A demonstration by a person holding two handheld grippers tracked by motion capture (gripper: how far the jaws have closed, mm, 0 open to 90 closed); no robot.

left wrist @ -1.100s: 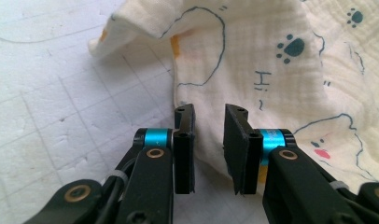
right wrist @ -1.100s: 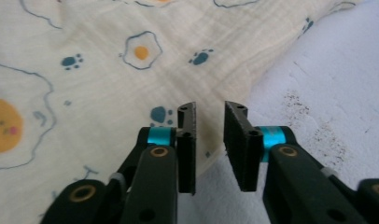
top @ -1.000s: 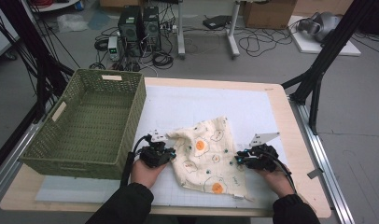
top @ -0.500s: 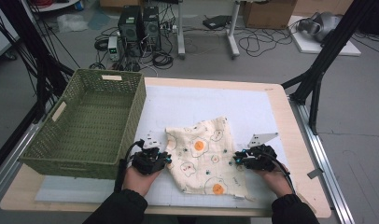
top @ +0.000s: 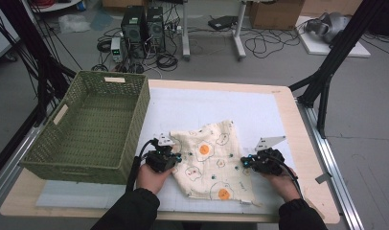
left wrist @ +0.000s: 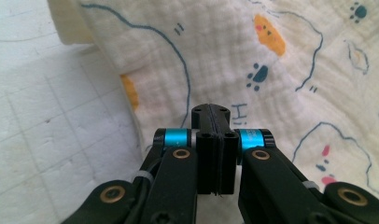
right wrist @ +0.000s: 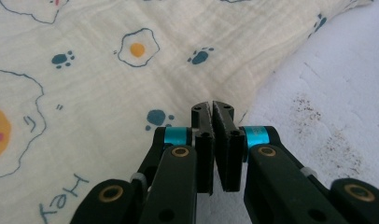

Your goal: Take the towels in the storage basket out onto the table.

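Note:
A cream cloth (top: pixel 211 163) printed with fried eggs and paw marks lies rumpled on the white mat, near the front of the table. My left gripper (top: pixel 177 157) is at its left edge and my right gripper (top: pixel 243 163) at its right edge, both low and pointing inward. In the left gripper view the jaws (left wrist: pixel 211 108) have just closed, pressed together on the cloth (left wrist: pixel 271 70) near its border. In the right gripper view the jaws (right wrist: pixel 212 105) have also just closed and pinch the cloth (right wrist: pixel 108 84) at its edge.
A green woven basket (top: pixel 73 165) stands on the left of the table, close beside my left hand. The white mat (top: pixel 207 105) stretches bare behind the cloth. Black frame legs, cables and computer cases are on the floor beyond the table.
Half a second ago the left gripper had drawn back towards the person; it has since returned to the cloth's left edge. The right hand has stayed put.

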